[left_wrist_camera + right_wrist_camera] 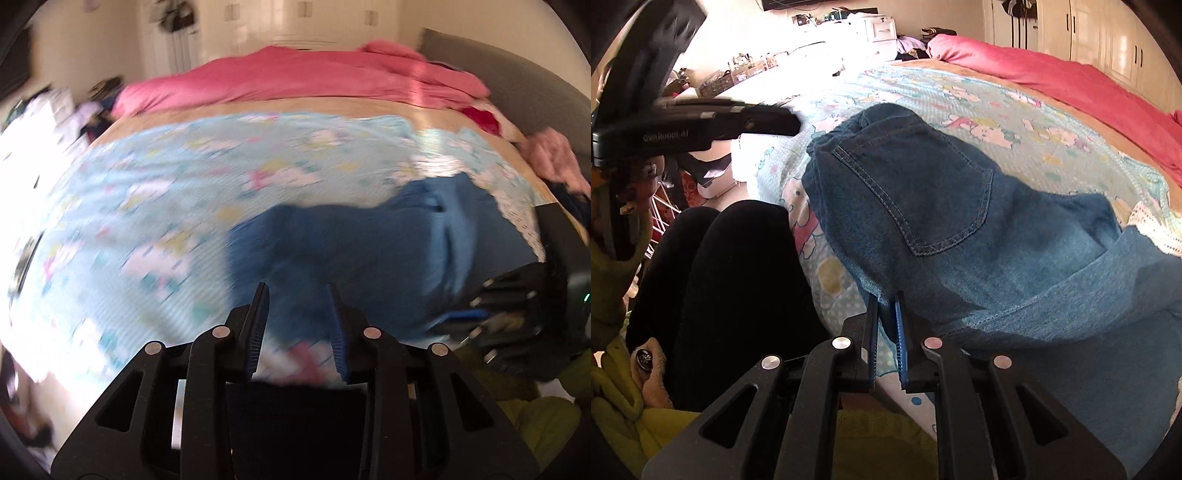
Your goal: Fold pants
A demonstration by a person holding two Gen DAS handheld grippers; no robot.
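blue jeans (960,221) bunched, pocket up

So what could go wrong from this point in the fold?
1. The right tongs pinch only the very edge of the jeans; the denim may slip out when pulled.
2. The left tongs are open, hold nothing and are blurred by motion, so one-sided pulling could skew the fold.
3. The jeans lie bunched and partly folded over on the patterned blanket, which may drag along.
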